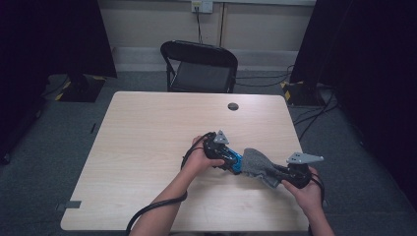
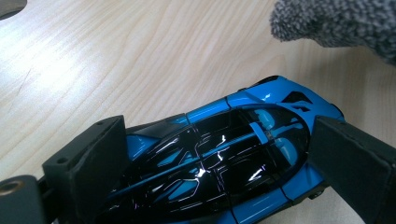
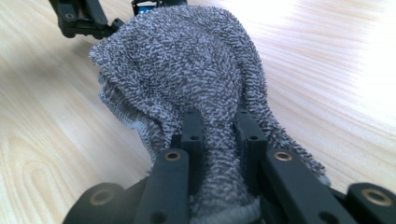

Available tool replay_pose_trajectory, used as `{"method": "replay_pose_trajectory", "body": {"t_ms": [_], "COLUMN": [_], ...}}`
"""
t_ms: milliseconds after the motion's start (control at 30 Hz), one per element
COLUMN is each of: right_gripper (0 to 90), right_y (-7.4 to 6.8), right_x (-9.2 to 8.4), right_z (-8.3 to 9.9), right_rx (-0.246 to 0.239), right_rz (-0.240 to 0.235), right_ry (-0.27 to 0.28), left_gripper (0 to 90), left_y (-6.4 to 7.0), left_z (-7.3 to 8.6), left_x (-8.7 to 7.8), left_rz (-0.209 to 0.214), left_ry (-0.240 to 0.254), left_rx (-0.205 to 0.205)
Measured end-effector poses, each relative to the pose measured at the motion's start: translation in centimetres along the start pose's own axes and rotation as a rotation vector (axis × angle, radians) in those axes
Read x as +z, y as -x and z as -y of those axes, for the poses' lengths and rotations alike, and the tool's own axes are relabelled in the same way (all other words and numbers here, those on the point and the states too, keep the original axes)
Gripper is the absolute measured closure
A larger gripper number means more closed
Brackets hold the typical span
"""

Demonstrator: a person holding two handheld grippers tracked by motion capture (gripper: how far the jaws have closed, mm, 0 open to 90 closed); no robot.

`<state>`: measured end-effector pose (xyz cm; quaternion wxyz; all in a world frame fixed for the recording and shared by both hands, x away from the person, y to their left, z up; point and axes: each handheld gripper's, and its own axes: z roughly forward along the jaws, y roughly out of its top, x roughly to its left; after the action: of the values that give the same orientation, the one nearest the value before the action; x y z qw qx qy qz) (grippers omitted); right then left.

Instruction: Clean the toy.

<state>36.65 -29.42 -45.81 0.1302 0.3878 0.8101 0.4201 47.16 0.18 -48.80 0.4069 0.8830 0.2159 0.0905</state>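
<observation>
I find my left gripper (image 1: 235,164) clamped on the glossy blue and black toy sports car (image 2: 219,158), one black jaw pressed to each flank, with the car low over the pale wood-grain table (image 1: 147,142) near its front right part, though I cannot tell whether its wheels touch the surface. My right gripper (image 3: 219,126) has its jaws drawn close together, pinching a bunched fold of the grey terry cloth (image 3: 187,65), which spreads ahead of the jaws and drapes onto the tabletop. In the high view the cloth's far edge lies against the car's end, between the two grippers
</observation>
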Motion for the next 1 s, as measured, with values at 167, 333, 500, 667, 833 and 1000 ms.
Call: {"method": "replay_pose_trajectory", "body": {"t_ms": [167,333,500,667,833,1000], "right_gripper": [77.0,77.1,77.2,77.2,77.2,77.2], "right_y": [-0.5,-1.1,-1.4,-1.8,-2.5,-3.3], "right_x": [-0.2,-0.2,-0.2,-0.1,0.4,1.2], "right_z": [-0.2,-0.3,-0.3,-0.2,-0.1,-0.1], "right_rx": [-0.015,-0.017,-0.022,-0.041,-0.084,-0.117], "right_rz": [-0.017,-0.053,-0.087,-0.127,-0.201,-0.243], "right_ry": [0.004,0.011,0.013,0.012,-0.005,-0.033], "left_gripper": [4.8,4.8,4.8,4.8,4.8,4.8], "left_y": [0.0,0.0,0.0,0.0,0.0,0.0], "left_z": [-0.1,-0.1,-0.1,-0.1,-0.1,-0.1], "left_x": [0.0,0.0,0.0,0.0,0.0,0.0], "left_rz": [0.001,0.001,0.001,0.001,0.001,0.001], "left_ry": [-0.005,-0.005,-0.008,-0.009,-0.007,-0.007], "left_rx": [0.002,0.002,0.003,0.002,-0.003,0.002]}}
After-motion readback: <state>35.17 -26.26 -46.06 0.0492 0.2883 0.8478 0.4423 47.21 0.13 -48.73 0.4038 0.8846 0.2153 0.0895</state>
